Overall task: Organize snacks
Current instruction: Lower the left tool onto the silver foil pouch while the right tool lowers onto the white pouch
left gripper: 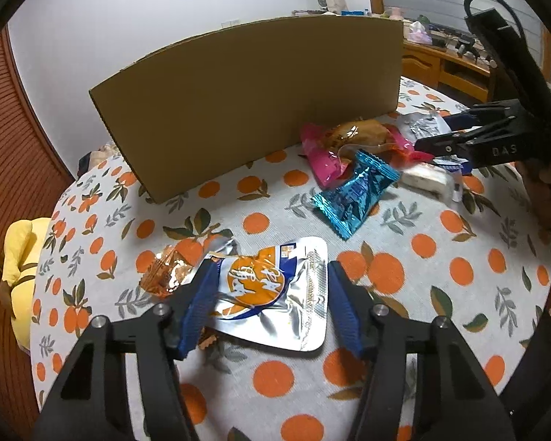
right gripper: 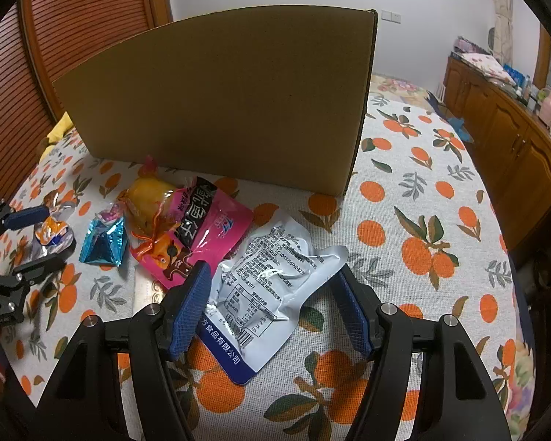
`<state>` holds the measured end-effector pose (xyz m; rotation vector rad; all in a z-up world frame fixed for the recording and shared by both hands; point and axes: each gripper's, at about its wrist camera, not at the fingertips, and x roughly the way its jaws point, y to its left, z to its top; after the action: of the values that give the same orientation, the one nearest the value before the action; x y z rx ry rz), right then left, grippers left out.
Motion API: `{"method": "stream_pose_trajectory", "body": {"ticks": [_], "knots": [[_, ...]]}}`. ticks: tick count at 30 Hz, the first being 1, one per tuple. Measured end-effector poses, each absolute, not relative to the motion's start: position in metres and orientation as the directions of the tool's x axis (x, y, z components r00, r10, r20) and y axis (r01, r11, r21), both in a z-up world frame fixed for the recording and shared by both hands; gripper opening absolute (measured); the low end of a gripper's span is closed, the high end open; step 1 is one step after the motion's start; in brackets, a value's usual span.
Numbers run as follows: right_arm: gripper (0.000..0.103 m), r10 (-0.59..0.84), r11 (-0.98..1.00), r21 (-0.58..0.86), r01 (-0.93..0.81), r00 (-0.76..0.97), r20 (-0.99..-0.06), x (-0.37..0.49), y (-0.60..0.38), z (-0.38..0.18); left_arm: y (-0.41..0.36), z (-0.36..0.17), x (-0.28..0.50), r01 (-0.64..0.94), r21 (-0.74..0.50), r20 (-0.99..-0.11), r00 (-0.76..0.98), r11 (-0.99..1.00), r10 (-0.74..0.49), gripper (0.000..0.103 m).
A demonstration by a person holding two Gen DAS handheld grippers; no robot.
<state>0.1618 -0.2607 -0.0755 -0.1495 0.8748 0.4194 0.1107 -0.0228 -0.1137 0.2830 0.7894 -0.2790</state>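
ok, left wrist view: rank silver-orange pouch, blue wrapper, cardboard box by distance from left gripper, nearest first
1. silver-orange pouch: between the left gripper fingers.
2. blue wrapper: farther out, to the right.
3. cardboard box: standing at the back.

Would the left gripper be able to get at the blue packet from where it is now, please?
Probably yes: the blue packet lies uncovered beyond the left gripper, with bare cloth between. The gripper straddles a silver pouch first.

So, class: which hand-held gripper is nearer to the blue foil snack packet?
Right. The right hand-held gripper sits just beyond the blue foil snack packet, over the pile. The left hand-held gripper is farther off, straddling the silver-and-orange pouch.
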Motion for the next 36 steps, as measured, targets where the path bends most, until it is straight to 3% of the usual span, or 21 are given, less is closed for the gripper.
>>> {"method": "stream_pose_trajectory", "body": {"ticks": [12,23,36], "knots": [[0.069,0.295,0.909,0.043,-0.415,0.566,-0.770,0.162,-0.261,-0.075,-0.007,-0.090,0.096,0.368,0.029,-0.728,0.645,0.929,-0.233,0.061],[0.069,0.295,0.909,0.043,-0.415,0.566,-0.770,0.162,-0.261,-0.075,0.005,-0.098,0.102,0.327,0.010,-0.740,0.638,0.945,-0.213,0.068],[0.069,0.295,0.909,0.043,-0.415,0.566,-0.770,0.162,-0.261,-0.075,-0.010,-0.114,0.105,0.339,0.111,-0.740,0.656,0.934,-0.150,0.086]]}}
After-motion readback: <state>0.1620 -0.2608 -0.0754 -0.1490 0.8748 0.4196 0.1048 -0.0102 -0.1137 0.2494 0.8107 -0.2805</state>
